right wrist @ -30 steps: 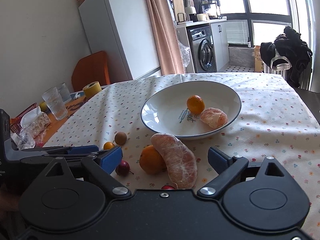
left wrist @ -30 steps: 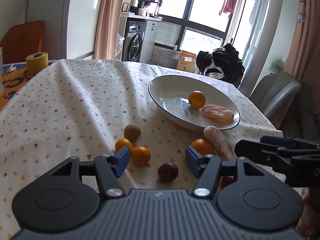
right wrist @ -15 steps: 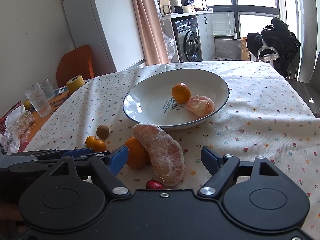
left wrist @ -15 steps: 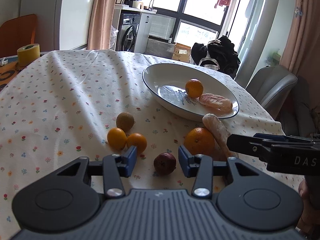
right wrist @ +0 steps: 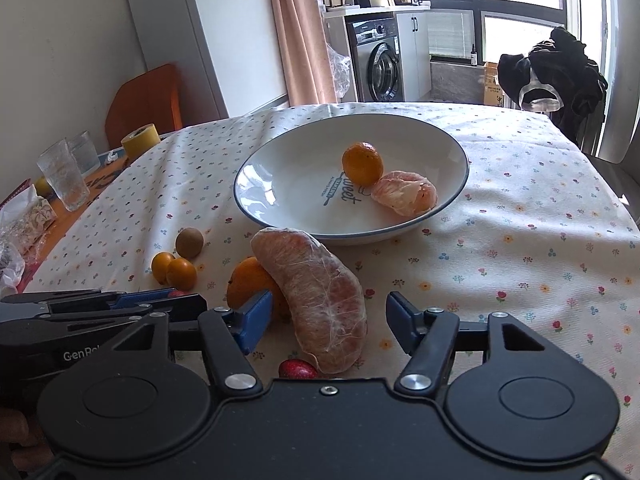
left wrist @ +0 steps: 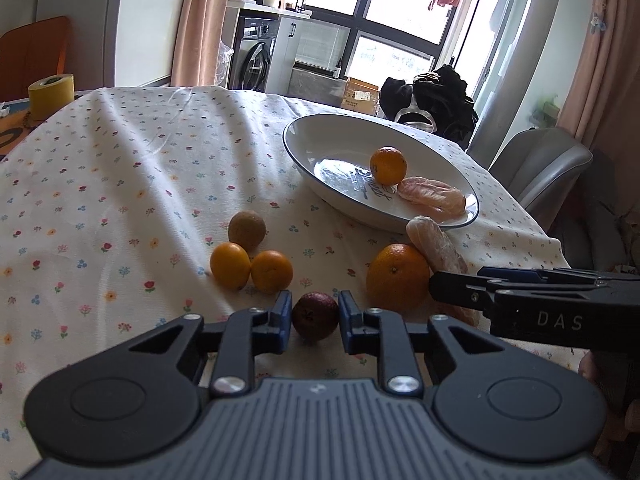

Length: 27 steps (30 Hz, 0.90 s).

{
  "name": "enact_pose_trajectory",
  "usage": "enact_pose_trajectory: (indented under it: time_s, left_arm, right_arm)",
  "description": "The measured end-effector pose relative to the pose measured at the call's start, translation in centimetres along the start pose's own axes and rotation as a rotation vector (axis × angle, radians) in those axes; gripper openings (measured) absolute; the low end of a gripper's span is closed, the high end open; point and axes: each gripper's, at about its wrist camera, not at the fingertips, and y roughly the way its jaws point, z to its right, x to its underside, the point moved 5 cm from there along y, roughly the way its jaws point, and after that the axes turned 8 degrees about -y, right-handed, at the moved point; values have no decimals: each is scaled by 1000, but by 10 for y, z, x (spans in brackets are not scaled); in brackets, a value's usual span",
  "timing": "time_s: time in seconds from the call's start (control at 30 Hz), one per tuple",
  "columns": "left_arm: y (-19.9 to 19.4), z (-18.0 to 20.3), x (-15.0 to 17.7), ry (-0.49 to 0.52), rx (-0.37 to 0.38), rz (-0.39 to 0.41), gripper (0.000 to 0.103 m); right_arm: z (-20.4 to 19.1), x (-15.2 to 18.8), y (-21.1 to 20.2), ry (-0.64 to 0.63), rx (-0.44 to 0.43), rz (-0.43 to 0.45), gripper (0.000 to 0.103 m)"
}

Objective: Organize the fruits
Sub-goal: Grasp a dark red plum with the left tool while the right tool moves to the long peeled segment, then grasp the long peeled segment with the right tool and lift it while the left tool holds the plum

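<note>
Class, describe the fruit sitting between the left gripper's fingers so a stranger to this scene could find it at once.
Start at the white plate on the flowered tablecloth and come toward the camera, past the two small oranges. Between the left gripper fingers sits a dark red fruit, the only dark, purplish one among orange and brown neighbours.

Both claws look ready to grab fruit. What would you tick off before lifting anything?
1. Left gripper brackets the dark red fruit: ok.
2. Left pads pressing that fruit: cannot tell; they look close, with contact unclear.
3. Right gripper open around the peeled pomelo segment: ok.
4. Segment free to lift: not ok; it leans on the large orange.
5. White bowl has room: ok, only a small orange and a peeled citrus piece inside.
</note>
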Motion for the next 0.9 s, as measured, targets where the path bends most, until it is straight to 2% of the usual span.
enact_pose_trajectory:
  time_s: [0.1, 0.27, 0.33, 0.8, 0.83, 0.9]
  left_arm:
    - [-5, -3, -2, -11, 0, 8, 23]
    - [-9, -5, -4, -14, 1, 18, 23]
    - [-10, -6, -4, -17, 1, 20, 23]
    - [-16, 1, -9, -7, 15, 38, 23]
    - [-16, 2, -9, -6, 16, 40, 23]
    - [-18, 5, -11, -3, 20, 46, 23]
  right_arm:
    - [1, -4, 1, 1, -2, 2, 53]
    - [2, -6, 4, -1, -16, 3, 52]
    - [3, -6, 3, 1, -31, 5, 45]
    - [7, -5, -11, 3, -105, 67, 40]
    - [7, -6, -12, 4, -107, 70, 23]
    - [10, -9, -16, 15, -119, 76, 0]
